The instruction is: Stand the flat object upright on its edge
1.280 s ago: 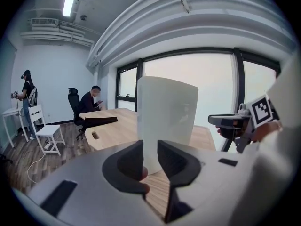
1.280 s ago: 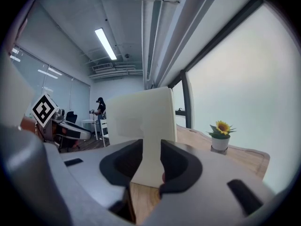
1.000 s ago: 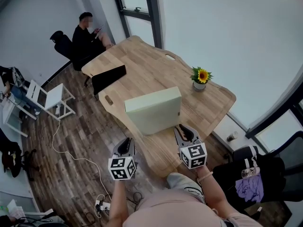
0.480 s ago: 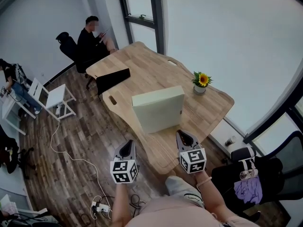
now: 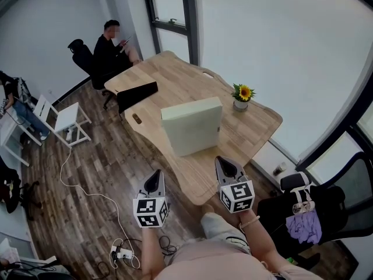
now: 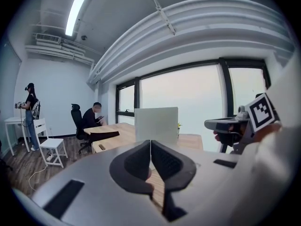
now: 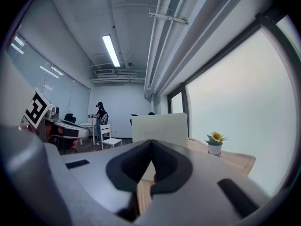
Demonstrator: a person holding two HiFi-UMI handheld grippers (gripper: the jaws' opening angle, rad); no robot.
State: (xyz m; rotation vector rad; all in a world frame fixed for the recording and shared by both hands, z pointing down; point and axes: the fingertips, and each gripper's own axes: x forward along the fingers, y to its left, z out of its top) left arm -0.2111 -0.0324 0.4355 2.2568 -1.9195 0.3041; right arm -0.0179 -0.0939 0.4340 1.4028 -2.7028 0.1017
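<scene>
A flat pale green box [image 5: 192, 125] stands upright on its edge in the middle of the wooden table [image 5: 175, 77]. It shows straight ahead in the left gripper view [image 6: 156, 122] and in the right gripper view [image 7: 160, 127]. My left gripper [image 5: 154, 181] hangs over the floor, short of the table's near edge, its jaws just closed and shut with nothing between them. My right gripper [image 5: 226, 169] is above the table's near edge, also just closed, shut and empty. Neither touches the box.
A potted sunflower [image 5: 241, 96] stands to the right of the box. A black flat thing [image 5: 135, 95] lies at the table's left edge. A person sits beyond the far end [image 5: 111, 45]. There is a white chair [image 5: 67, 123] at left and a black office chair [image 5: 317, 209] at right.
Both grippers have drawn back from the box toward me, and their jaws have closed. The box stays standing on its edge.
</scene>
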